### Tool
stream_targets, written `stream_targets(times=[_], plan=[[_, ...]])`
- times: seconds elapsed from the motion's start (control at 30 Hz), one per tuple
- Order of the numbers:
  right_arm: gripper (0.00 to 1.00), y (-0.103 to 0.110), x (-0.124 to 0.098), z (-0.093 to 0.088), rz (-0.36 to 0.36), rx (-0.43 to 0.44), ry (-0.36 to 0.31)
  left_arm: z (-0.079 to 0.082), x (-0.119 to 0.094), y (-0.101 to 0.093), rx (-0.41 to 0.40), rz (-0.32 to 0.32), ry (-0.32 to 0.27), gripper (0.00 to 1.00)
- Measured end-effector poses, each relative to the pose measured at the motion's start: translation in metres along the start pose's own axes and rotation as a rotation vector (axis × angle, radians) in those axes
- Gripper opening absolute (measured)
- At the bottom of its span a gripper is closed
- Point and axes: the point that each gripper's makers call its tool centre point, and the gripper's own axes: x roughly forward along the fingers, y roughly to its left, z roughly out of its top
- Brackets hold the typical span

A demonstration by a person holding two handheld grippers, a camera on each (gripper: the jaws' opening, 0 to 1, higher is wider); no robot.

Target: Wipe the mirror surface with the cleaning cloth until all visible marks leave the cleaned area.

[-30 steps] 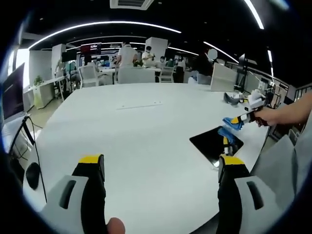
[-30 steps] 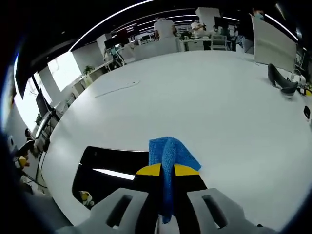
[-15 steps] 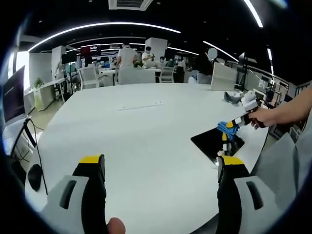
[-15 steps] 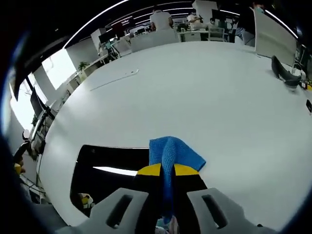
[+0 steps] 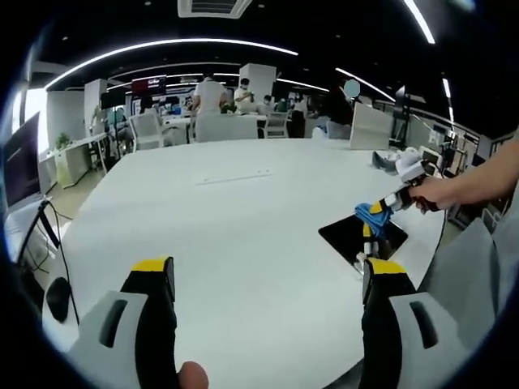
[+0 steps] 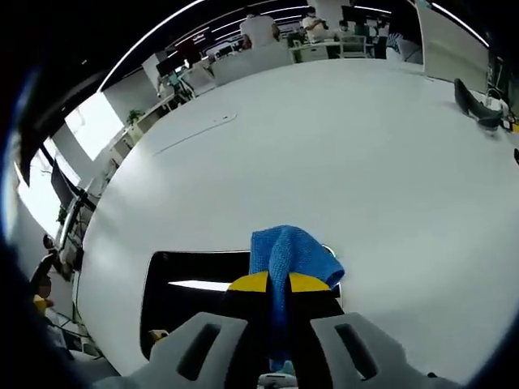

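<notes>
Two grippers are over a white table. The right gripper has its jaws pinched on a blue cleaning cloth, held just over the dark mirror, which lies flat near the table's edge. The left gripper hangs with jaws spread wide and nothing between them, well apart from the mirror

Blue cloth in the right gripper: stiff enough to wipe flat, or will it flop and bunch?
Likely floppy: the blue cloth droops in folds past the right gripper, whose jaws pinch it. It looks like knit microfibre, so probably light and grippy. Pushed over the mirror on the white table, it may bunch rather than spread.
</notes>
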Motion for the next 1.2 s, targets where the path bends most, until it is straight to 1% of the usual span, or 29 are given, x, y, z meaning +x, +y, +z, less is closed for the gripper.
stream_targets(times=[0.07, 0.13, 0.33, 0.5, 0.53, 0.63, 0.73, 0.83, 0.9, 0.93, 1.03, 1.2], plan=[[0.01, 0.005, 0.001, 0.0, -0.008, -0.01, 0.002, -0.001, 0.001, 0.0, 0.002, -0.005, 0.004, 0.95], [0.01, 0.012, 0.003, -0.001, 0.003, 0.009, 0.01, -0.001, 0.001, -0.001, 0.008, -0.01, 0.008, 0.95], [0.01, 0.029, 0.007, -0.003, 0.016, -0.015, 0.021, 0.002, 0.006, 0.002, 0.013, -0.019, 0.009, 0.95], [0.01, 0.045, 0.012, -0.005, 0.03, -0.025, 0.033, 0.006, 0.007, -0.001, 0.03, -0.035, 0.001, 0.95], [0.01, 0.047, 0.013, -0.005, 0.032, -0.025, 0.034, 0.006, 0.007, 0.0, 0.027, -0.033, 0.002, 0.95], [0.01, 0.06, 0.015, -0.007, 0.048, -0.033, 0.047, 0.003, 0.005, -0.001, 0.012, -0.036, 0.006, 0.95], [0.01, 0.074, 0.018, -0.009, 0.058, -0.052, 0.053, 0.0, 0.003, -0.005, 0.027, -0.049, 0.013, 0.95], [0.01, 0.086, 0.021, -0.011, 0.066, -0.056, 0.054, -0.003, 0.002, -0.002, 0.022, -0.045, 0.018, 0.95], [0.01, 0.095, 0.023, -0.012, 0.075, -0.092, 0.062, -0.002, 0.001, -0.003, 0.009, -0.044, 0.012, 0.94], [0.01, 0.099, 0.024, -0.012, 0.077, -0.095, 0.062, -0.002, 0.001, -0.003, 0.009, -0.045, 0.012, 0.94], [0.01, 0.105, 0.027, -0.01, 0.084, -0.08, 0.065, -0.004, -0.001, -0.005, 0.025, -0.055, 0.022, 0.94], [0.01, 0.117, 0.031, -0.011, 0.098, -0.074, 0.064, -0.006, -0.003, -0.004, 0.015, -0.049, 0.023, 0.94]])
